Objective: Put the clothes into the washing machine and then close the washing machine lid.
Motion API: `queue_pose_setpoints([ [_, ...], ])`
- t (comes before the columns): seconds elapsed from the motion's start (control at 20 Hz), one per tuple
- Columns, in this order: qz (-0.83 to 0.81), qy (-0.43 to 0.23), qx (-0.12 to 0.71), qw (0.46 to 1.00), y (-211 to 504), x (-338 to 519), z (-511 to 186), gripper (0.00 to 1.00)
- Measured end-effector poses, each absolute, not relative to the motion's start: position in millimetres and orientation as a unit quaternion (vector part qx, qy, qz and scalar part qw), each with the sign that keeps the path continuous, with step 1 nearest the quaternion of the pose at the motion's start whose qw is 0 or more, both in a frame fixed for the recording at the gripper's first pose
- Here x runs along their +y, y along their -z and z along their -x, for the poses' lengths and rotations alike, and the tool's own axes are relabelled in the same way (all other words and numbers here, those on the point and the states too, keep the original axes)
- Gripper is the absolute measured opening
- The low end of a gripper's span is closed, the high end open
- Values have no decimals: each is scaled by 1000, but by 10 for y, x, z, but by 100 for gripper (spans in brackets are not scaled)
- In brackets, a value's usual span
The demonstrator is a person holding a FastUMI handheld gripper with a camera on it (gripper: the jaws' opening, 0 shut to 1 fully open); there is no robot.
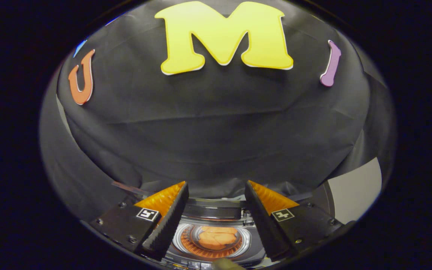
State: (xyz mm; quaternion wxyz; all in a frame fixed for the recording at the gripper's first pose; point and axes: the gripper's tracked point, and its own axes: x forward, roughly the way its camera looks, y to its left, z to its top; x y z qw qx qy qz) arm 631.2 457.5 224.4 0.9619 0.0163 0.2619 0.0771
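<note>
A small top-loading washing machine point(216, 215) sits below and just ahead of my fingers, seen between them. Its round drum opening has a metal rim, and orange clothes point(216, 237) lie bunched inside the drum. The lid point(213, 204) stands raised at the back of the opening. My gripper point(216, 191) hovers above the machine, open, with nothing between its fingers. The two fingers point(167, 221) stand wide apart on either side of the drum.
The black cloth wall point(216, 131) rises close behind the machine. A pale grey panel point(356, 189) stands to the right of the right finger. A thin dark strip point(129, 188) juts out at the left finger's outer side.
</note>
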Motion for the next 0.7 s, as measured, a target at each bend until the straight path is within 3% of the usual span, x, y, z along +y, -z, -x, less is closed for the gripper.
queue_pose_setpoints([
  [0.6,-9,-86,191,978,-2180,4536,-6026,94],
  [0.7,0,-95,230,969,-1924,4568,-5864,94],
])
